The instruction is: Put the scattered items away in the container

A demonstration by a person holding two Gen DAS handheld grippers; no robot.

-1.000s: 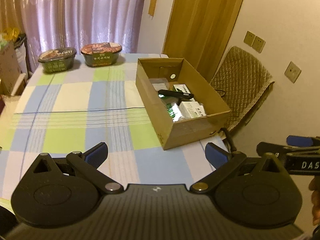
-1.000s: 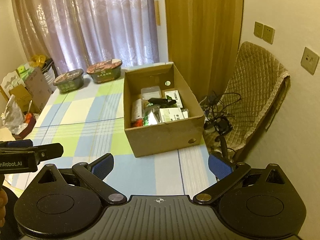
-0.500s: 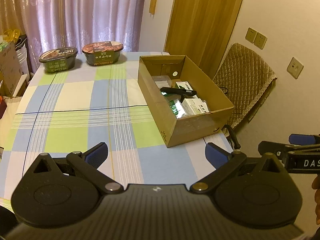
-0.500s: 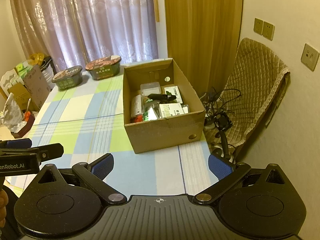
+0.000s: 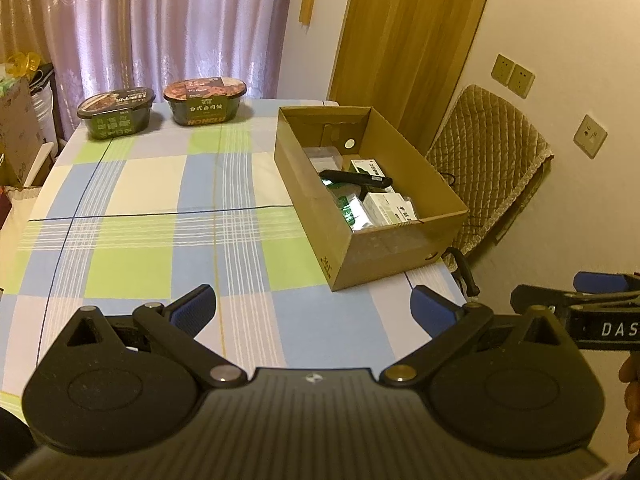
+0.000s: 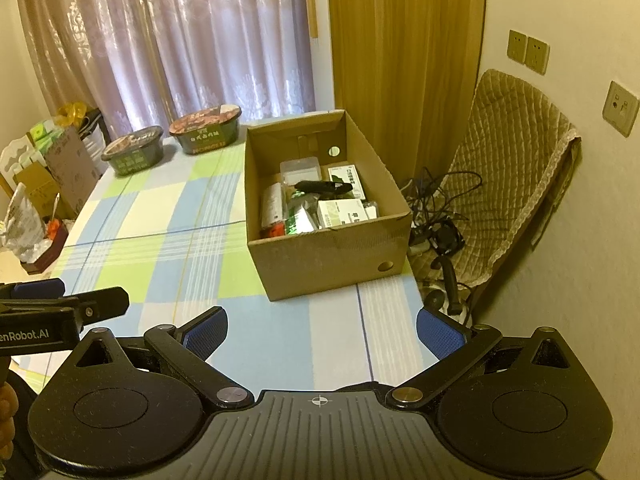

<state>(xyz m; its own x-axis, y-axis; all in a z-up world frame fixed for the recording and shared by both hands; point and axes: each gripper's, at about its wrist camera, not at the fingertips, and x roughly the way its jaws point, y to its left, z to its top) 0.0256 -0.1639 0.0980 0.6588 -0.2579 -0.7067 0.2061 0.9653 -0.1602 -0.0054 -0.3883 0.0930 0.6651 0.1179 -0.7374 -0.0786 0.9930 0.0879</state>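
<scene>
The left tool point(image 5: 312, 312) fills the bottom of its frame with its blue pads spread wide and nothing between them. The right tool point(image 6: 320, 330) sits the same way at the bottom of its own frame, pads apart and empty. Both hang above the near edge of the table point(image 5: 132, 184), whose checked cloth runs up through the middle of each frame.

The cardboard box point(image 6: 332, 256) stands right of centre, near the table's right edge. It already holds a jumble: white cartons, green packets, a clear plastic case and a black pen-shaped item point(image 6: 320, 186) lying across the top.

The only loose things on the cloth are two noodle bowls point(image 5: 204, 100) at the far end, in the upper left of both frames, side by side and well apart from the box. The left one point(image 5: 116, 112) is the darker.

These look like sealed instant-noodle tubs, so probably light, with thin stiff walls that would dent under a hard squeeze and a film lid that offers no grip. The printed sleeve may be slick. The best hold is likely across the rim or the upper wall, where the tub is stiffest, with gentle pressure. Room in the box is tight, so a bowl would probably have to rest on top of the contents.
</scene>
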